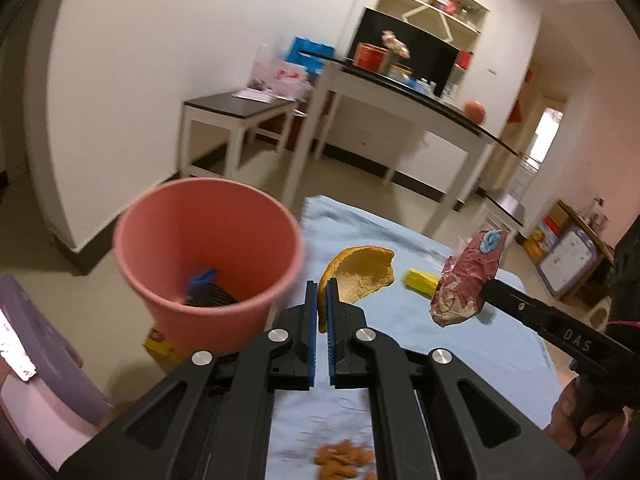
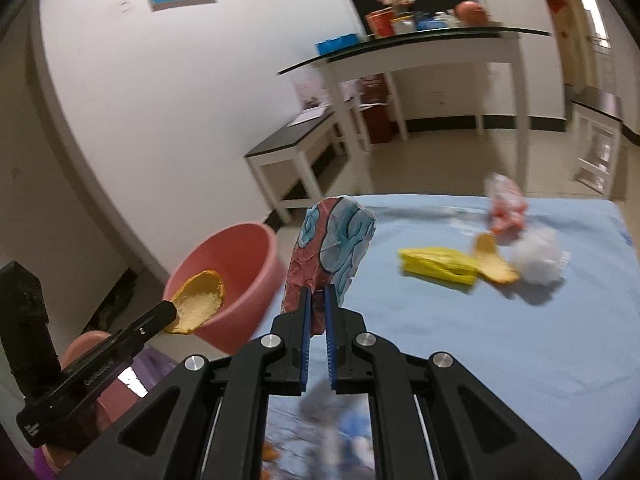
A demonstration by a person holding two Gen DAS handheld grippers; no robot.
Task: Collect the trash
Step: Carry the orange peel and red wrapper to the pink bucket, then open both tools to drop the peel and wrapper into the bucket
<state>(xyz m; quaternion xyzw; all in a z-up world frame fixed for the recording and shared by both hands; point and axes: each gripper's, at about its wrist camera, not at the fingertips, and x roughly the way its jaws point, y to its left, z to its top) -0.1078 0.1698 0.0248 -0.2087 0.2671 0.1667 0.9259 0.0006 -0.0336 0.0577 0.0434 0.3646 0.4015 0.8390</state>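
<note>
1. Jaws of the left gripper are pinched tight on a piece of orange peel, gripping it by its lower edge so that the curved rind stands up above the blue pads.
2. Jaws of the right gripper are likewise clamped, on a crumpled red and blue wrapper that rises upright from between the pads.
3. Seen from the right wrist, the left gripper holds its peel up in front of the rim of a pink bin, which stands on the floor just beside the left edge of the table.
4. Inside the bin, in the left wrist view, lies a dark ridged item with a blue end.
5. Spread over the table is a light blue cloth, and both grippers hang above its near left part.
6. Farther out on the cloth lie a yellow wrapper, a second bit of orange peel touching it, a white crumpled wad and a red and white packet.
7. Brown crumbs sit on the cloth under the left gripper.
</note>
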